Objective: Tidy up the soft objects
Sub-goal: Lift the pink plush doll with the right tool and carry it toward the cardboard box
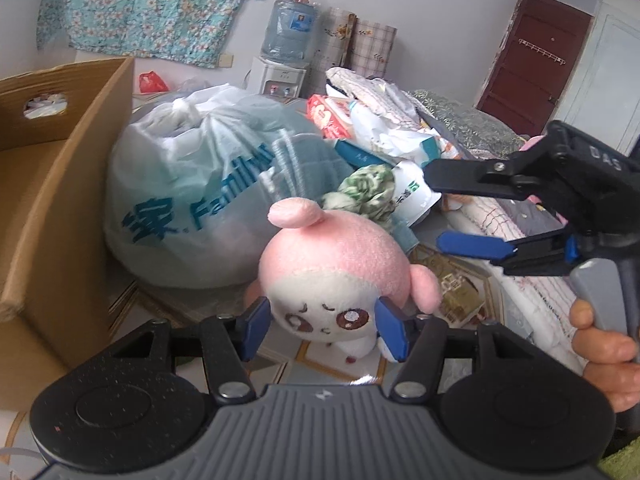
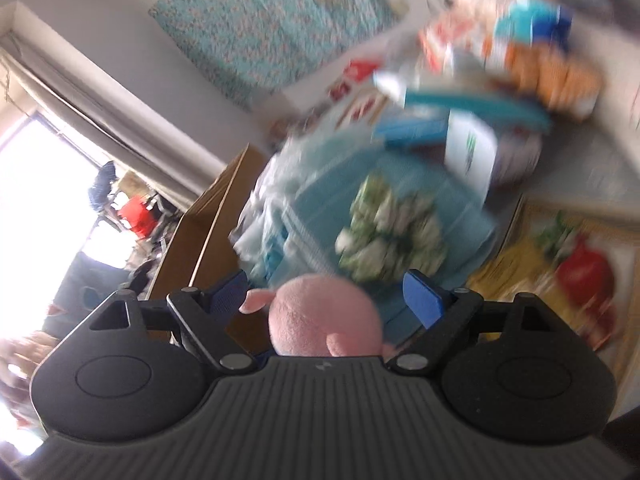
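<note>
1. A brown corrugated cardboard box point(image 1: 52, 184) with an oval handle hole stands open at the far left.
2. A bulging translucent white plastic bag with teal lettering point(image 1: 180, 200), knotted at the top, sits just right of the box, behind the toy.
3. A heap of cloth, packets and paper point(image 1: 384, 128) lies farther back and to the right. A green-and-white patterned bundle of fabric point(image 1: 366, 186) rests on its near edge, just beyond the toy.
4. A blue water-cooler bottle on a white dispenser point(image 1: 286, 40) stands against the far wall under a hanging teal floral cloth point(image 1: 148, 4).
5. The round pink-and-white plush toy with brown embroidered eyes point(image 1: 340, 276) is the task's thing. It is in the middle of the scene, face toward the left wrist camera, in front of the plastic bag.
6. The left gripper point(image 1: 324, 326) pinches the toy: its blue pads press into both sides of the white face, the near fingers point(image 1: 256, 320) dented into the plush.
7. The right gripper point(image 1: 436, 206), held by a bare hand point(image 1: 604, 344) at the right, reaches in from the right with its jaws spread, one black finger above and one blue-padded below, both clear of the toy in this view.
8. In the blurred right wrist view the same gripper point(image 2: 332, 298) has its pads wide apart, with the toy's pink top point(image 2: 324, 316) low between them and untouched.
</note>
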The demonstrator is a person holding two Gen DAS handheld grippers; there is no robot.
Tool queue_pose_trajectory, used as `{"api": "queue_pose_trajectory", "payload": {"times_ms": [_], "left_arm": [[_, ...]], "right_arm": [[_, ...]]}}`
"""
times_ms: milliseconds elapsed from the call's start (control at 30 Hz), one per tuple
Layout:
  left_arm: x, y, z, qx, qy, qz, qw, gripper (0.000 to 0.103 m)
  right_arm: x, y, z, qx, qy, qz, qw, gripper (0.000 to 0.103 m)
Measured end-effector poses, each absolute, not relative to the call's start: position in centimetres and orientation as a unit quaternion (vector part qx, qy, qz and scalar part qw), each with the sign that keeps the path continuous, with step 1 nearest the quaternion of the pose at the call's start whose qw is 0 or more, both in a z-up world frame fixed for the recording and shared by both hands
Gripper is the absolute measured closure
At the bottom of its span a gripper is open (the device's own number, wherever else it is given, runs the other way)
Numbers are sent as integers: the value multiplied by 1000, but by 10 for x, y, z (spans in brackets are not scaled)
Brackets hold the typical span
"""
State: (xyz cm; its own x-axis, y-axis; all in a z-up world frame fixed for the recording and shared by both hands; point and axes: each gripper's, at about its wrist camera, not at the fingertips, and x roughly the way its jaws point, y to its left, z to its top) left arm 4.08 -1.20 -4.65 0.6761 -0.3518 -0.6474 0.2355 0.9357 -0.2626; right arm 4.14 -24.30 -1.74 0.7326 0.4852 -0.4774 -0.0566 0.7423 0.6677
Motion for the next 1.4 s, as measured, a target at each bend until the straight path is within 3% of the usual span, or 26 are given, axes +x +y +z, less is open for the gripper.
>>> {"api": "queue_pose_trajectory", "payload": {"times_ms": [233, 433, 667, 800, 967, 1100, 1400], "left_arm": [[55, -25, -49, -72, 356, -161, 918, 36], [58, -26, -50, -72, 351, -161, 920, 35], [60, -23, -51, -77, 340, -166, 922, 34], [59, -22, -52, -76, 336, -171, 923, 34], [60, -21, -53, -77, 334, -174, 923, 34], [58, -20, -53, -78, 335, -175, 922, 32], [48, -15, -54, -68, 348, -186, 916, 23]], "right_arm": [[49, -236, 2, 244, 295, 169, 908, 20], [70, -191, 5, 95, 312, 200, 924, 30], [92, -157, 6, -5, 324, 212, 922, 55], [98, -148, 5, -21, 336, 223, 915, 69], [100, -140, 4, -41, 344, 232, 909, 70], [102, -142, 4, -40, 345, 216, 912, 90], [95, -184, 8, 69, 339, 209, 915, 94]]}}
